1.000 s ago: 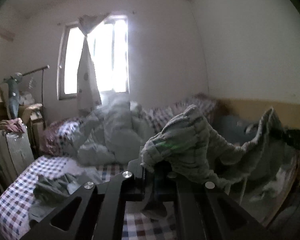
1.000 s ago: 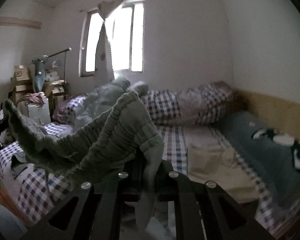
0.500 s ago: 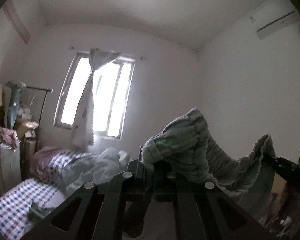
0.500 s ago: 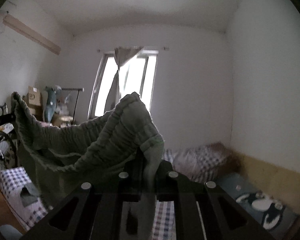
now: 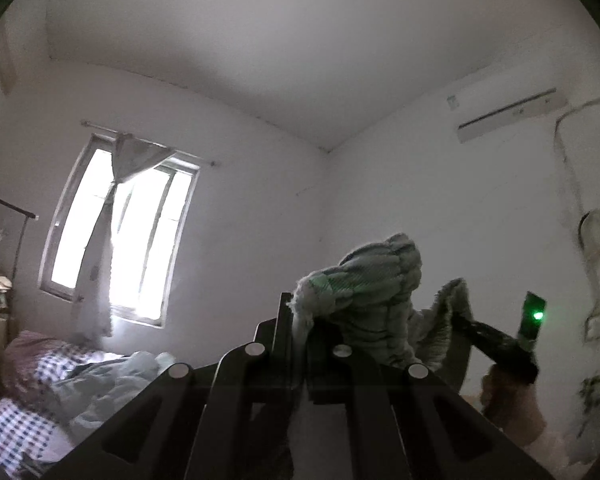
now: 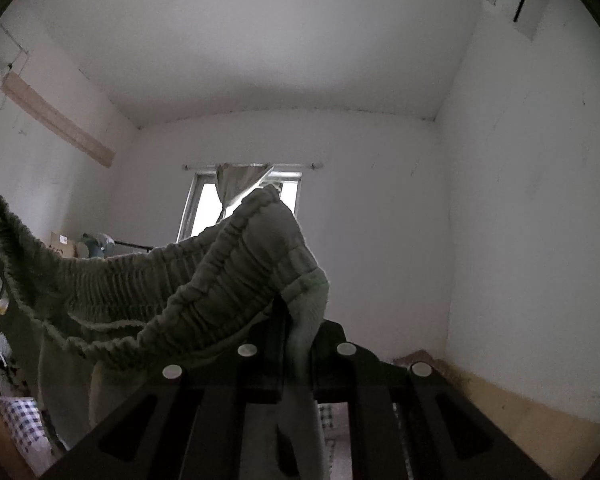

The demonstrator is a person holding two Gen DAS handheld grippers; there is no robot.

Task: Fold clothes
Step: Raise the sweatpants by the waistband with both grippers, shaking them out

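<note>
1. Left wrist view: the left gripper [image 5: 298, 320] has its fingers closed on one end of the gathered waistband of a grey-green ribbed garment [image 5: 374, 280]. A second ago this camera looked level across the checked bed [image 5: 24, 420]; now it tilts up at the ceiling, the window [image 5: 120, 236] has dropped lower in the picture and the bed is only a strip at lower left. The garment has been lifted well clear of the bed. Its waistband runs right to the right gripper [image 5: 466, 318], which clamps the far end, and the sag between the two looks shorter than before.

2. Right wrist view: the right gripper [image 6: 296, 344] is likewise shut on the garment [image 6: 228, 280], with cloth pinched between its fingers and hanging below. This camera has also swung upward, from the bedding to the ceiling and upper wall. The waistband stretches left toward the frame edge, and the body of the garment hangs beneath it.

3. Meaning: the piece is held aloft by both ends, hanging open. That suits straightening it for a fold; no fold is visible in it.
</note>
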